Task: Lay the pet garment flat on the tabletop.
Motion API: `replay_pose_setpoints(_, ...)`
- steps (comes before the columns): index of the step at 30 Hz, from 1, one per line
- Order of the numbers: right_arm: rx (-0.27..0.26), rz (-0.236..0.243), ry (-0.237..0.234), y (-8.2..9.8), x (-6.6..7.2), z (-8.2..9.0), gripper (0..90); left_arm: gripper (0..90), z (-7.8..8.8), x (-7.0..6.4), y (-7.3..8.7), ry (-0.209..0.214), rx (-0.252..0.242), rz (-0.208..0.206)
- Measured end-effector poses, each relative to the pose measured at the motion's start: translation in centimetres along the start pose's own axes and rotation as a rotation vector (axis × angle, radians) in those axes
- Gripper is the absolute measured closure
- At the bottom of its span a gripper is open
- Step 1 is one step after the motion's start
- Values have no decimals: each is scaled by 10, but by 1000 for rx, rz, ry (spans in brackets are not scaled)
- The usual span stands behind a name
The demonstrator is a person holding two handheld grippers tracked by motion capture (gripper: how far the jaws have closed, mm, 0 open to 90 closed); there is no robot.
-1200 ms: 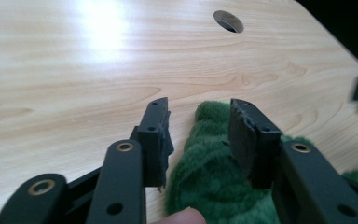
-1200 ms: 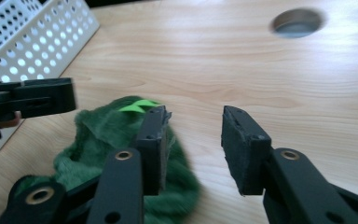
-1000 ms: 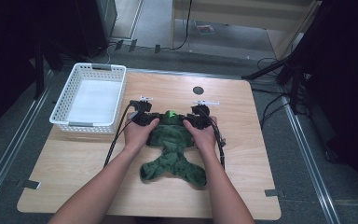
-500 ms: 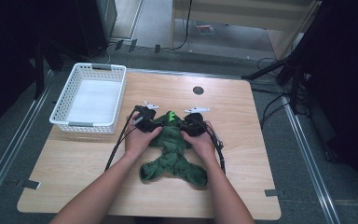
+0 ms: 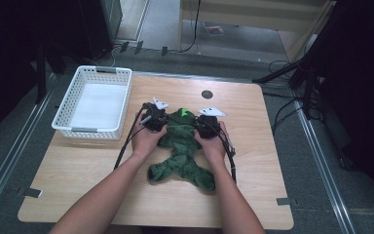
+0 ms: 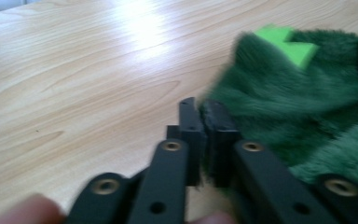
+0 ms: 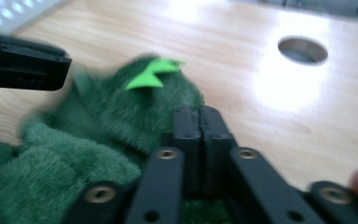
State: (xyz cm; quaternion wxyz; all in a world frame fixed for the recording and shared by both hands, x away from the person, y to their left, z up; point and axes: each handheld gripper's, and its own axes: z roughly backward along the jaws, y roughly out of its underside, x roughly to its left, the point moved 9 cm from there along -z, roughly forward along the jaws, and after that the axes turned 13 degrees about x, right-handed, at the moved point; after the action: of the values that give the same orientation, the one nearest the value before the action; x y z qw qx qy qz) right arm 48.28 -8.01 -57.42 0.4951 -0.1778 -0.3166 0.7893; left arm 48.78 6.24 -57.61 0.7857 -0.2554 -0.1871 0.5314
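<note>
Basket: one white slatted basket [image 5: 93, 103] is sitting at the far left of the wooden table [image 5: 253, 161], well apart from the work.

Left gripper: the left gripper [image 5: 152, 118] is resting at the left edge of the green plush toy [image 5: 182, 151]. In the left gripper view its jaws are standing almost together, having just been closing, with what looks like a thin tuft of green fur [image 6: 208, 135] caught in the narrow slot between the pads; the picture is blurred there, so the pinch is probable rather than certain.

Toy, position: the toy is lying flat near the middle of the table, between the two grippers, its upper part level with them and its limbs trailing toward the person.

Toy, marking: a bright green jagged patch [image 5: 185, 112] is showing at the toy's far end, between the two grippers.

Right gripper: the right gripper [image 5: 208, 126] is pressing against the toy's right edge. In the right gripper view its jaws are meeting pad to pad, closed, with fur bulging to their left and below them; no fur is showing between the pads.

Table hole: one round dark hole [image 5: 207, 94] is lying beyond the toy.

Count: one basket, one toy, two grippers, two hands.
</note>
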Motion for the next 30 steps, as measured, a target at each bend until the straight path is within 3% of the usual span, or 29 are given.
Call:
replay_pose_setpoints(1,13,-20,-21,2,-2,-1,739,644,1,2,0,14,0,16)
replay_pose_setpoints(3,21,-55,-48,5,-8,1,661,561,7,5,1,65,-25,70)
replay_pose_setpoints(5,-13,-89,-80,5,-16,11,654,510,16,8,3,87,-46,72)
replay_pose_setpoints(8,-55,-107,-123,6,-24,30,668,495,31,9,9,132,-83,93)
replay_pose_setpoints(9,-63,-101,-135,10,-26,43,679,493,39,6,14,178,-84,95)
replay_pose_setpoints(12,-61,-93,-155,18,-26,53,687,493,44,3,22,192,-86,94)
replay_pose_setpoints(15,-41,-91,-198,35,-20,60,691,492,43,-6,38,219,-44,83)
replay_pose_setpoints(17,12,-104,-259,54,-9,57,648,492,36,-16,52,240,15,69)
replay_pose_setpoints(19,34,-107,-260,60,-6,54,624,496,32,-18,55,237,30,67)
replay_pose_setpoints(20,78,-121,-255,69,-4,45,582,524,29,-19,58,243,41,70)
replay_pose_setpoints(21,78,-121,-255,69,-4,45,582,524,27,-21,60,250,49,72)
replay_pose_setpoints(22,97,-133,-255,73,0,39,644,676,24,-24,62,266,48,61)
replay_pose_setpoints(23,97,-133,-255,73,0,39,644,767,24,-24,62,266,48,61)
replay_pose_setpoints(26,94,-89,-265,72,9,40,804,833,24,-26,66,266,58,28)
replay_pose_setpoints(28,76,-60,-262,69,14,44,830,852,25,-22,68,254,68,18)
replay_pose_setpoints(29,82,-45,-217,70,11,47,846,860,25,-19,69,251,72,28)
replay_pose_setpoints(30,82,-45,-217,70,11,47,846,860,25,-15,71,247,78,36)
